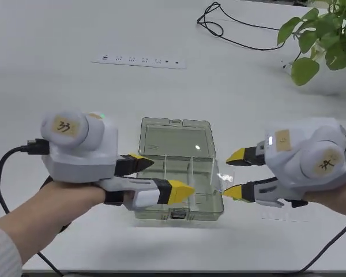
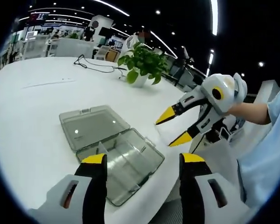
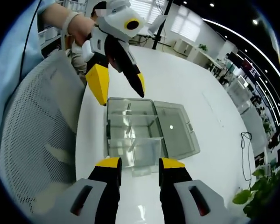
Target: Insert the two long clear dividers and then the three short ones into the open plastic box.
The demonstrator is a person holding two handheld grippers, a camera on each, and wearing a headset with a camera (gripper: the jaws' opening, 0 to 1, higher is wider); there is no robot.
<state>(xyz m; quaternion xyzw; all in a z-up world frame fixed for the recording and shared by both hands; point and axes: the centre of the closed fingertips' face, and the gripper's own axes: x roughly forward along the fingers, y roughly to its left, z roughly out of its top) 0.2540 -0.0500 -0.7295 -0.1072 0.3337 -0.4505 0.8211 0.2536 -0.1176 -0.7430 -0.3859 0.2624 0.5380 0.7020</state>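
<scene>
A power strip [image 1: 139,60] is seen on the white bench [image 1: 57,86] in the head view, and a mesh chair [image 3: 37,149] in the right gripper view. The left gripper [image 1: 173,176] is held open and empty, left of the lid-open plastic box [image 1: 202,209] mid-bench. The right gripper [image 1: 226,174] is spread at its right, and whether anything is grasped cannot be told.

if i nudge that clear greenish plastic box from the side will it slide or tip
Probably slides rather than tips: the clear greenish plastic box sits low and wide on the smooth white table, with its lid lying open flat behind. It looks thin-walled, so likely light. Its glossy walls may be slippery to pinch.
</scene>
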